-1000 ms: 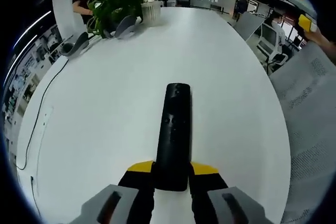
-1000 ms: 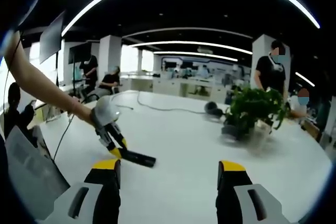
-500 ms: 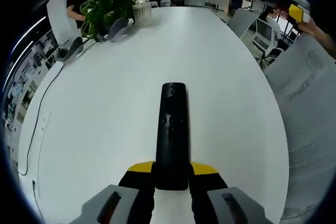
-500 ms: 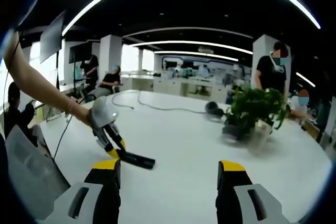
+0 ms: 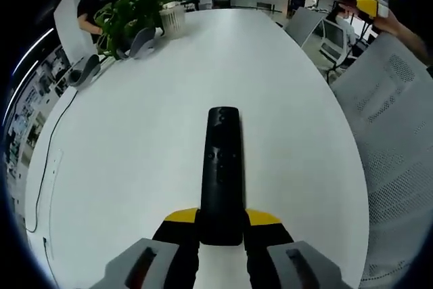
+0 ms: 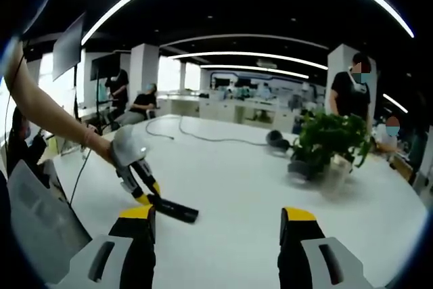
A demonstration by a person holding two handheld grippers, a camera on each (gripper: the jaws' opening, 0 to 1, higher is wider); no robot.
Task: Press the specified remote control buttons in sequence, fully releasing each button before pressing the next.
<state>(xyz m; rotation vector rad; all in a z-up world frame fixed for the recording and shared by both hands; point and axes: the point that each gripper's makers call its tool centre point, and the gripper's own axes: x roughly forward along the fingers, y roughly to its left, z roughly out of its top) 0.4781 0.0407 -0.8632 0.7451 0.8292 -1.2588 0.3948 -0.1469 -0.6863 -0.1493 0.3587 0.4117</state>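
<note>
Two claws: left claw (image 5: 221, 225) clamps the slim black plastic remote control (image 5: 221, 177); bring your gaping right claw (image 6: 218, 225) squarely onto one button.

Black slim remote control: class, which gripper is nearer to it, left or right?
Left. The left gripper is clamped on the black slim remote control; the right gripper hangs open, well apart from it.

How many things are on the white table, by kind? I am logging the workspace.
Remote control: 1
Potted plant: 1
Headphones: 1, beside the plant
Cable: 1
Total: 4, counting the remote held in the left hand-held gripper.
</note>
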